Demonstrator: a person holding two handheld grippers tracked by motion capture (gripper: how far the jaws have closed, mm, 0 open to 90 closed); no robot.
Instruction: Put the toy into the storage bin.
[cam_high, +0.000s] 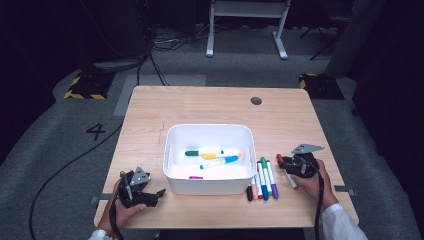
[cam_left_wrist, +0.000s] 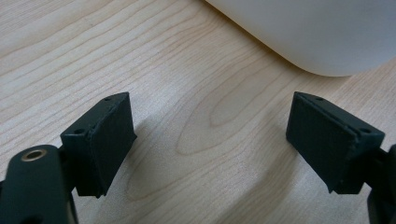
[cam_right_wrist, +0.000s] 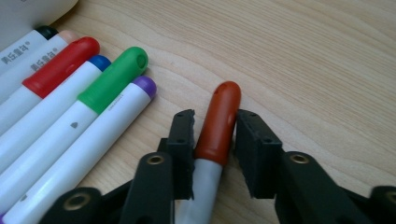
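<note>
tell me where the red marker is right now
The red marker lies on the table between the right gripper's jaws, apart from the marker row beside the white bin, on the high view's right.

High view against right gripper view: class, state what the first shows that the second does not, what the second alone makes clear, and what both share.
The high view alone takes in the whole white bin with markers lying inside it, the left gripper resting on the table, and the floor beyond. The right gripper view alone makes clear that the right gripper has its jaws closed on the red-capped marker, pads at its cap. Both share that marker, the row of markers beside the bin, and the wooden tabletop.
</note>
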